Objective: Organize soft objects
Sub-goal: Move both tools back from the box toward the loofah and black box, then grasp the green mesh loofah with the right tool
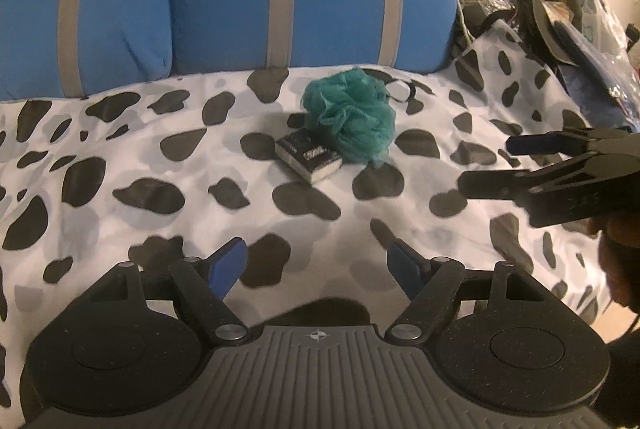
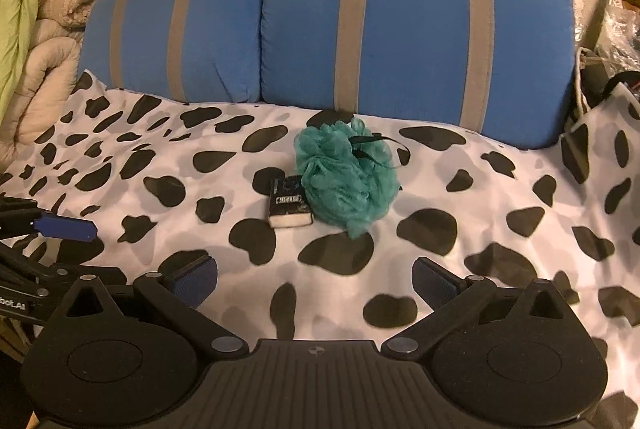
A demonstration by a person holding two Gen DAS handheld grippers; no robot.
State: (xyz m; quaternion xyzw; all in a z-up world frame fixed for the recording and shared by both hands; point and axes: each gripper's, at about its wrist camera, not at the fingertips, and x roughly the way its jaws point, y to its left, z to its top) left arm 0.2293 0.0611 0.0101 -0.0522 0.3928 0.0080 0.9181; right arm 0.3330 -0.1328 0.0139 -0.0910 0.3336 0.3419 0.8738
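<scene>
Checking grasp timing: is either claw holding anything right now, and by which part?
Nothing is held. The left claw and right claw are open and empty.

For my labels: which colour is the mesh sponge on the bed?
Teal green; the sponge shows best in the right wrist view.

Pretty dim, warm indoor light in both views, kind of yellowish, and the colours look muddy. Heavy fisheye bend: the striped blue pillows bow along the 12 o'clock side and the corners go black. Soft shadows only, the darkest sitting at 6 o'clock just ahead of the camera body. Cow-print sheet is smeared toward the 3 and 6 o'clock edges, grainy throughout. Middle stays fairly sharp. No real glare.
</scene>
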